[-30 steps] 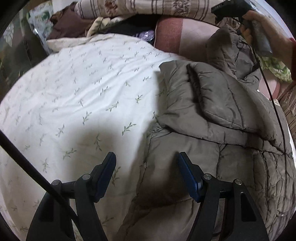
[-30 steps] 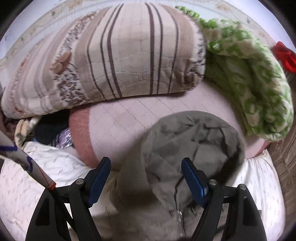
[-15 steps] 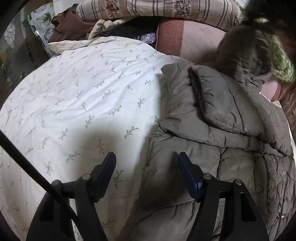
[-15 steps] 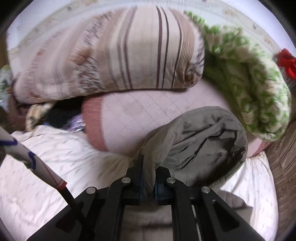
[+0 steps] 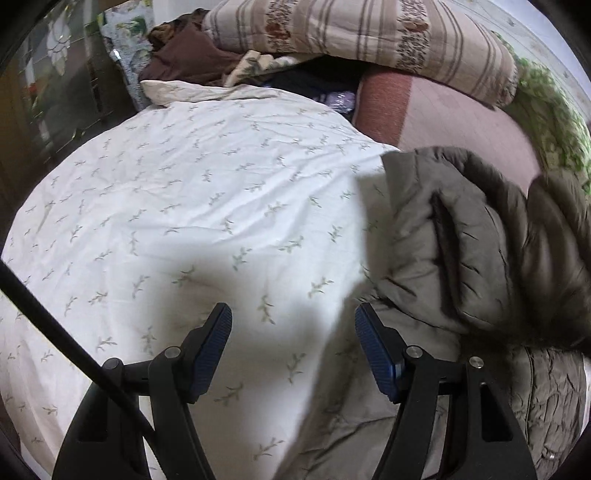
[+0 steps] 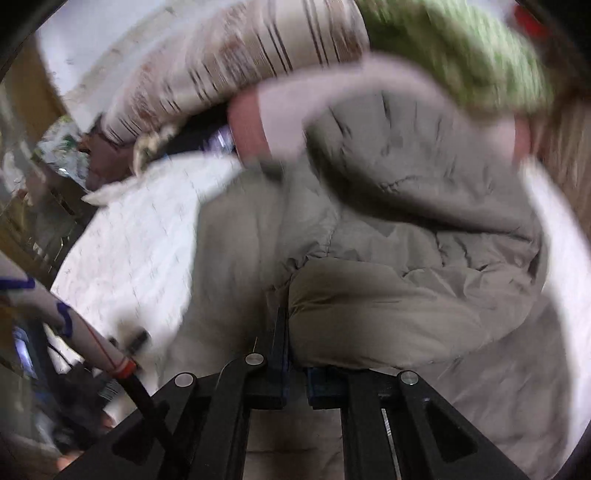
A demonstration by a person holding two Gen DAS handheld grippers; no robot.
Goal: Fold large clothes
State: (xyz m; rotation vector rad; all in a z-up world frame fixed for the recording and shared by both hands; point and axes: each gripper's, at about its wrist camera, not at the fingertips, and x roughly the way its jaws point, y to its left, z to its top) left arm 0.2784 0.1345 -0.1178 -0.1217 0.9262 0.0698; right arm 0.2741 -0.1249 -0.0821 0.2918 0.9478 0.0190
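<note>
An olive-grey quilted jacket [image 5: 461,258] lies on the right side of a white bed cover [image 5: 184,206], its sleeve folded across the body. Its hood [image 5: 554,258] is blurred and folded over the jacket's top. My left gripper [image 5: 293,350] is open and empty, hovering over the cover at the jacket's left edge. My right gripper [image 6: 293,354] is shut on the hood [image 6: 369,314], which it holds over the jacket body [image 6: 258,240]. The right wrist view is blurred by motion.
A striped quilt [image 5: 369,33], a pink blanket [image 5: 443,114] and a green-patterned blanket [image 5: 546,110] are piled at the head of the bed. Brown clothes [image 5: 184,55] lie at the far left corner. A dark cabinet [image 5: 55,92] stands left of the bed.
My right gripper closed on the hood and swung it down over the jacket. My left gripper shifted left, so the jacket sits further right in its view.
</note>
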